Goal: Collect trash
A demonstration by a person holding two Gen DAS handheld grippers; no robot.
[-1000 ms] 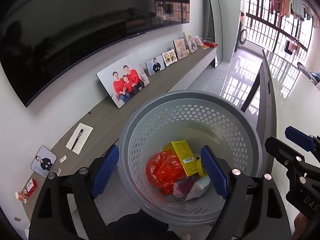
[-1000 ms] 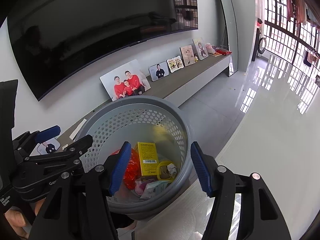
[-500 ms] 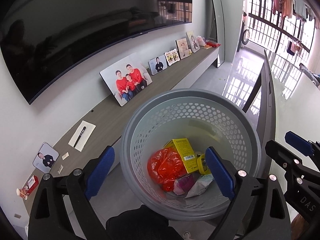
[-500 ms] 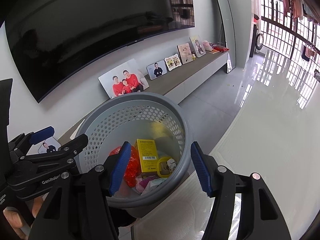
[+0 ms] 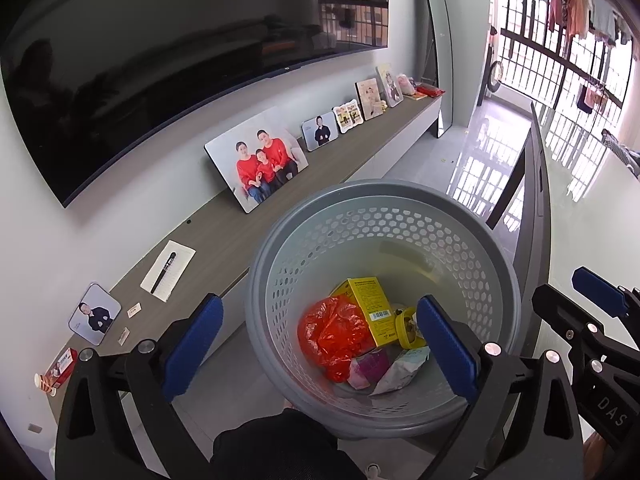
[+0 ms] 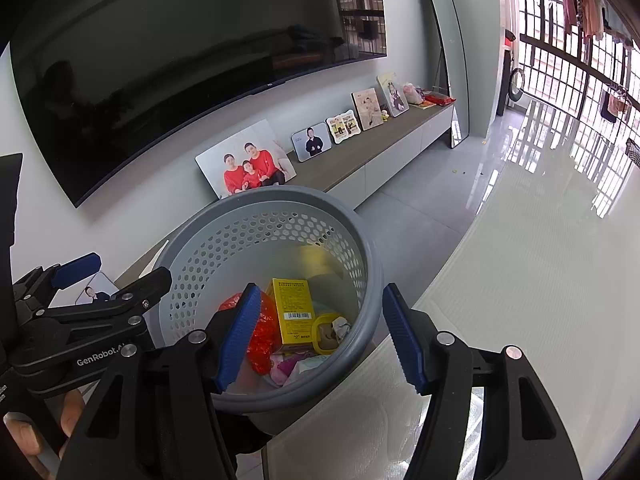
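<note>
Both tools hang empty above the basket (image 5: 496, 264): left tool (image 5: 320, 344) just spread wider, right tool (image 6: 320, 336) unchanged, half-open.

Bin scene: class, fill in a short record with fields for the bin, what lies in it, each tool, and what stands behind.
bin: grey perforated bin, upright, open top
contents: red bag, yellow box, yellow ring-shaped item, pale wrappers
left tool: jaws have just been opening, now wide, nothing between the pads, above the bin's near rim
right tool: part open, empty, above the bin's near rim
behind: dark shelf with photos, notepad with pen, TV on the wall
</note>
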